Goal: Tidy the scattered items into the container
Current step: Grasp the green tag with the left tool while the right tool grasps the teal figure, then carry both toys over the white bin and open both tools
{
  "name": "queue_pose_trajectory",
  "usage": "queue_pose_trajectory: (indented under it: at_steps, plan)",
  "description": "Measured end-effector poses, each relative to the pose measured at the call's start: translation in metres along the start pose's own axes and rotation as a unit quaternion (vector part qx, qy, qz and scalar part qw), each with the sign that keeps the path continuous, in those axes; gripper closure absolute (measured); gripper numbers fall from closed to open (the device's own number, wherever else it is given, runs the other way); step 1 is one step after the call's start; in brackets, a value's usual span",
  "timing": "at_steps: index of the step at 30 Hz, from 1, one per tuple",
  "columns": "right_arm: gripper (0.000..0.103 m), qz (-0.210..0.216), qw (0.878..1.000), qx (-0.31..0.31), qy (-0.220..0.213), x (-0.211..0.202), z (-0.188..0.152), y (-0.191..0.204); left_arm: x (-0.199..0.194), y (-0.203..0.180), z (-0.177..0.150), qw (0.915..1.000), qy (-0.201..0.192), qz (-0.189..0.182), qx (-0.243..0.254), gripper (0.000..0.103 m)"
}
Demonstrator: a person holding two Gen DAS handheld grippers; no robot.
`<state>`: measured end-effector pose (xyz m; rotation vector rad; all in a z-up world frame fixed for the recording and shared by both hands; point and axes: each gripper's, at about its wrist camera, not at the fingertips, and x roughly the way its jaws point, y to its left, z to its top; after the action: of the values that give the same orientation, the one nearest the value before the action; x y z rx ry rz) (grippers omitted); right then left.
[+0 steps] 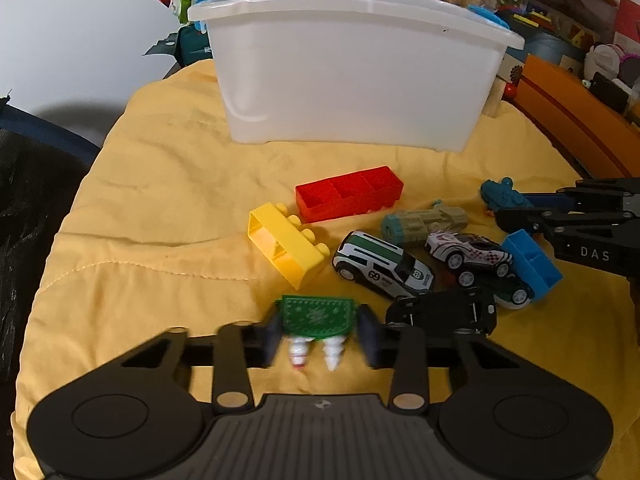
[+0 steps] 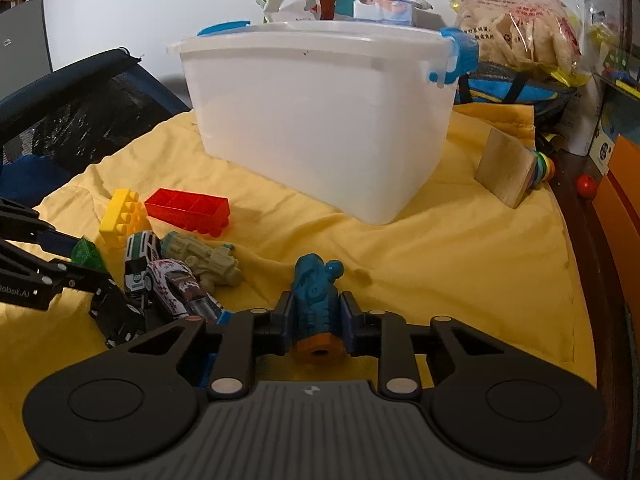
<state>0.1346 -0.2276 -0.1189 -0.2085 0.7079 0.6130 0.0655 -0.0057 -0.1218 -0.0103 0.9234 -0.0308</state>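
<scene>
A white plastic bin (image 1: pixel 352 88) stands at the back of the yellow cloth (image 1: pixel 160 220); it also shows in the right wrist view (image 2: pixel 320 128). My left gripper (image 1: pixel 318 330) is shut on a green toy with white drill tips (image 1: pixel 318 316). My right gripper (image 2: pixel 318 320) is shut on a teal toy train (image 2: pixel 316 300), also seen in the left wrist view (image 1: pixel 504 194). Loose on the cloth lie a red brick (image 1: pixel 348 194), a yellow brick (image 1: pixel 290 246), a blue brick (image 1: pixel 532 262), a grey-green train (image 1: pixel 424 222), white toy cars (image 1: pixel 382 266) and a black car (image 1: pixel 444 312).
A wooden block (image 2: pixel 506 166) stands right of the bin. Snack bags (image 2: pixel 520 32) and boxes pile behind it. A dark mesh chair (image 2: pixel 72 112) is at the left. An orange cabinet (image 1: pixel 576 120) is at the right edge.
</scene>
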Motion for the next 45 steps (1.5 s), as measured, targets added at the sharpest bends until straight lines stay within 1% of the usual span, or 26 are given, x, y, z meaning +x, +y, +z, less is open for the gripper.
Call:
queue_pose_trajectory:
  at_steps: [3,5,6,7,8,9,14,21,24,28,31,33,38,43,45]
  plan:
    - [0.075,-0.001,1.0,0.004,0.0,-0.001,-0.001,0.0,-0.001,0.002,-0.002,1.0,0.002,-0.004,-0.002,0.064]
    - [0.067,0.001,1.0,0.013,0.006,0.001,-0.002,0.0,-0.001,0.0,-0.003,1.0,0.002,-0.001,0.004,0.063]
    - [0.067,0.001,1.0,0.012,0.005,0.001,-0.003,0.0,-0.001,-0.001,-0.002,1.0,0.002,0.0,0.007,0.063]
    - [0.069,0.001,1.0,0.011,0.006,0.002,-0.003,0.001,0.0,-0.001,-0.002,1.0,0.002,0.001,0.008,0.063]
    - [0.074,0.001,1.0,0.011,0.008,0.002,-0.002,0.001,0.0,-0.001,-0.002,1.0,0.001,0.001,0.007,0.064]
    - [0.075,0.001,1.0,0.012,0.008,0.002,-0.002,0.001,0.0,0.0,-0.002,1.0,0.0,0.001,0.005,0.064]
    - [0.075,0.001,1.0,0.01,-0.001,-0.003,0.0,0.003,-0.005,0.002,0.0,1.0,-0.004,-0.001,-0.003,0.064]
    - [0.075,-0.016,0.999,0.014,-0.038,-0.028,0.012,0.006,-0.031,0.013,0.013,0.9996,-0.027,0.0,-0.012,0.064]
    - [0.075,-0.02,0.998,0.022,-0.057,-0.043,0.024,0.007,-0.049,0.019,0.028,0.9988,-0.047,-0.001,-0.012,0.064]
    - [0.075,-0.026,0.997,0.033,-0.072,-0.06,0.049,0.008,-0.071,0.026,0.057,0.997,-0.076,-0.007,-0.012,0.064]
    - [0.075,-0.029,0.994,0.046,-0.092,-0.07,0.071,0.008,-0.08,0.028,0.079,0.9953,-0.096,-0.006,-0.003,0.064]
    - [0.075,-0.039,0.993,0.041,-0.106,-0.073,0.087,0.011,-0.081,0.027,0.093,0.9944,-0.106,-0.007,0.004,0.064]
    - [0.075,-0.054,0.99,0.038,-0.123,-0.062,0.12,0.015,-0.069,0.026,0.128,0.9935,-0.113,-0.007,0.011,0.064]
    - [0.075,-0.068,0.99,0.044,-0.116,-0.04,0.139,0.009,-0.061,0.022,0.163,0.9909,-0.133,-0.01,0.018,0.064]
    - [0.075,-0.076,0.99,0.035,-0.111,-0.034,0.142,0.008,-0.057,0.02,0.175,0.9901,-0.138,-0.012,0.021,0.064]
